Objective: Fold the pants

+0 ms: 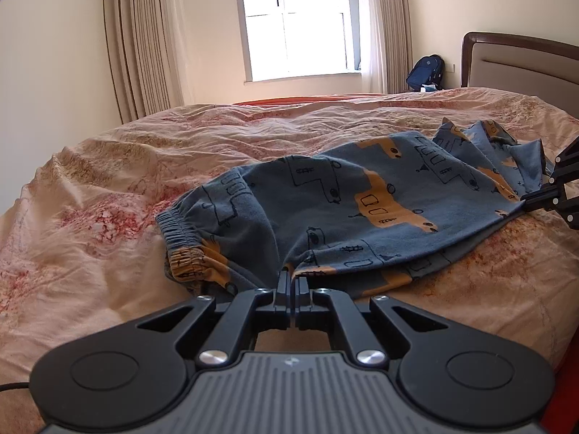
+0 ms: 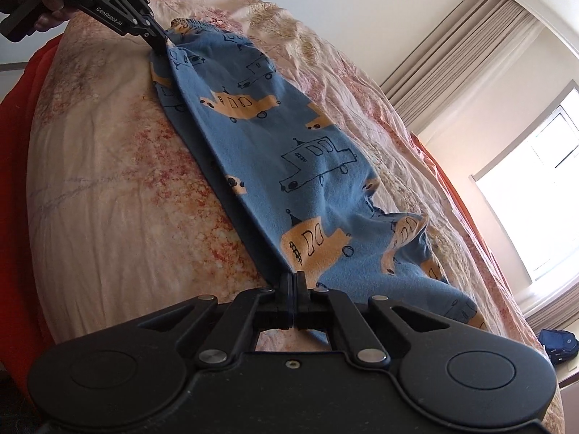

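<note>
On bed, jaws clamp pants (image 1: 325,202).

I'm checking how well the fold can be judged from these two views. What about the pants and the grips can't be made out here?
- Left wrist view: the right gripper is cut off by the right edge; only its tip on the pants shows.
- Right wrist view: the hand on the left gripper is cut off at the corner.
- Both views: the pants' underside lies against the bedspread, so the layers beneath are hidden.
- Leg ends: bunched, cuffs unclear.

Both the left hand-held gripper (image 1: 292,277) and the right hand-held gripper (image 2: 294,279) are clamped closed, angled downward.
</note>
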The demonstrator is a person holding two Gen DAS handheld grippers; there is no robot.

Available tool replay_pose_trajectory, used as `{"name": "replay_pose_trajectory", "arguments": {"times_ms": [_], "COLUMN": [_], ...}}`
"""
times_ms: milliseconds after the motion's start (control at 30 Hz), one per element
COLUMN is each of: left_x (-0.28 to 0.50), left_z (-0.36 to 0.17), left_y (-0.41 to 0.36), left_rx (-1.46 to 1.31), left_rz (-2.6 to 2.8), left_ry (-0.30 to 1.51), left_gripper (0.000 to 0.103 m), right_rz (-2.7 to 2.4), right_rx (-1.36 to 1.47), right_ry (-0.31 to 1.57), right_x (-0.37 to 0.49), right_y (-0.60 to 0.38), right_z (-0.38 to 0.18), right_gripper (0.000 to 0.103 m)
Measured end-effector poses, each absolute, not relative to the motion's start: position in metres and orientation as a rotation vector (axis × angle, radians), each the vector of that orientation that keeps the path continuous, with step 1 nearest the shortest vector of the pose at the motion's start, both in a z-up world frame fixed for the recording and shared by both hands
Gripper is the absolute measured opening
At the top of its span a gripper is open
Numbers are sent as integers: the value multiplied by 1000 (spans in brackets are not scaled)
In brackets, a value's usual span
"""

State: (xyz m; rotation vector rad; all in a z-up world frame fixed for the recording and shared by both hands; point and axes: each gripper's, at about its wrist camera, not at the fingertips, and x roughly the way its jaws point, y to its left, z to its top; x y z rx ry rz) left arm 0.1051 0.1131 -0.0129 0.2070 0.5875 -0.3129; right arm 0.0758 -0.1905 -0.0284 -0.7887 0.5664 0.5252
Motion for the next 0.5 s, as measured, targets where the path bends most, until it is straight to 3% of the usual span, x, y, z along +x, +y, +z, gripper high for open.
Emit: {"name": "replay_pose_trajectory", "arguments": {"times_ms": [100,133,167,200,233,267,300,400,500], "left_x": [104,102,99,96,91,87,84,80,85], "left_z": [-10,-7,-6,-4,-1,2,6,19,26], "left_y": [115,114,114,111,106,101,95,69,34], "left_rx": [167,145,128,111,97,90,86,73,54], "left_rz": [-302,-297,-300,-297,-279,-263,-256,-266,-321], "left_ry": [588,586,581,570,548,519,485,413,377], "left_gripper": [5,18,38,52,79,92,94,103,102], "right_rz": [523,520,516,510,499,485,471,395,306], "right_rx": [-753,-731,-705,-668,-629,-580,-533,-369,-242], "right_ry": [571,568,563,559,552,542,536,518,505], "right_x": [81,81,81,79,77,73,70,62,57], "right_y": [-192,-195,-198,-204,-210,-218,-225,-255,-286], "right_z": [-31,-29,-25,-21,-16,-11,-6,9,13], "right_gripper": [3,5,12,24,32,47,60,79,98]}}
